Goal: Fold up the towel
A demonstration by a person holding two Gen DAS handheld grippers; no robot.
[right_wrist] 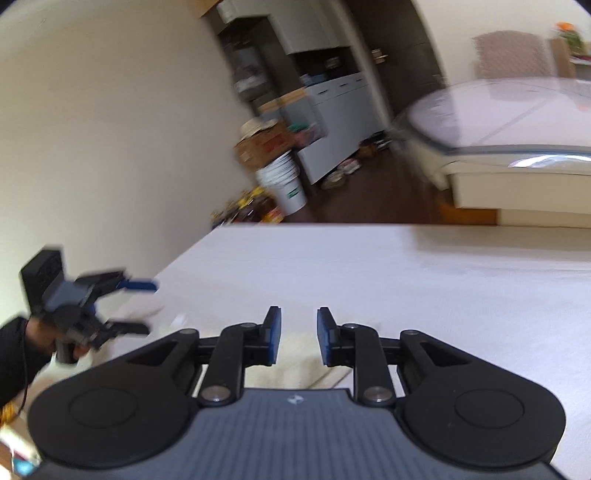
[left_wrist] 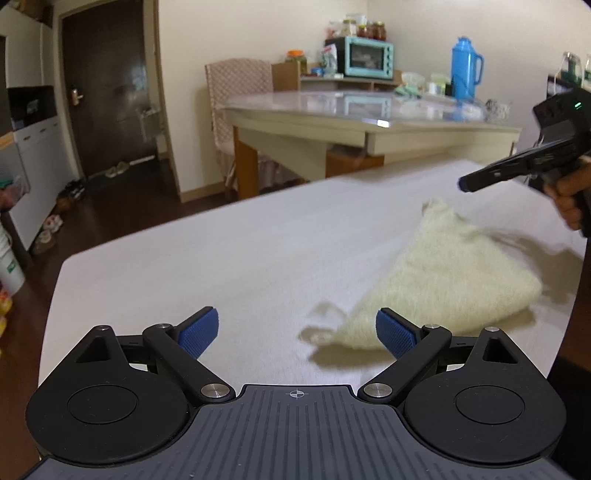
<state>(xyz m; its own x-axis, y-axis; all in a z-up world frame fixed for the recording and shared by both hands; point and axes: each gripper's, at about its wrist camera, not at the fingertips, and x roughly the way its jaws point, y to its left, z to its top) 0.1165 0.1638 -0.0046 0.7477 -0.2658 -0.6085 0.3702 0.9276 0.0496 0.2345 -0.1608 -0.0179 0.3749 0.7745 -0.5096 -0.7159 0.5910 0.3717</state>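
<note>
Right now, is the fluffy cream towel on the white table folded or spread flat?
Not spread flat: the fluffy cream towel lies bunched in a rough triangular heap on the white table. Motion blur hides whether any neat fold exists.

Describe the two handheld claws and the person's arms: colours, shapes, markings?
Both are black with round hinge discs, silver pivot bolts, ribbed grey bodies and blue textured pads. Left claw has a crosshair mark; right claw a small logo and, in the left wrist view, a green light. Dark sleeve, thin cable.

Cream walls (left_wrist: 258, 29) and dark wood floor (left_wrist: 122, 221) surround a white surface (left_wrist: 221, 258). Beyond it stands a glass-topped table (left_wrist: 332, 107) with a blue flask (left_wrist: 466, 66) and a teal oven (left_wrist: 369, 57) behind. A dark door (left_wrist: 107, 85) is left, shoes (left_wrist: 117, 170) at its foot.
</note>
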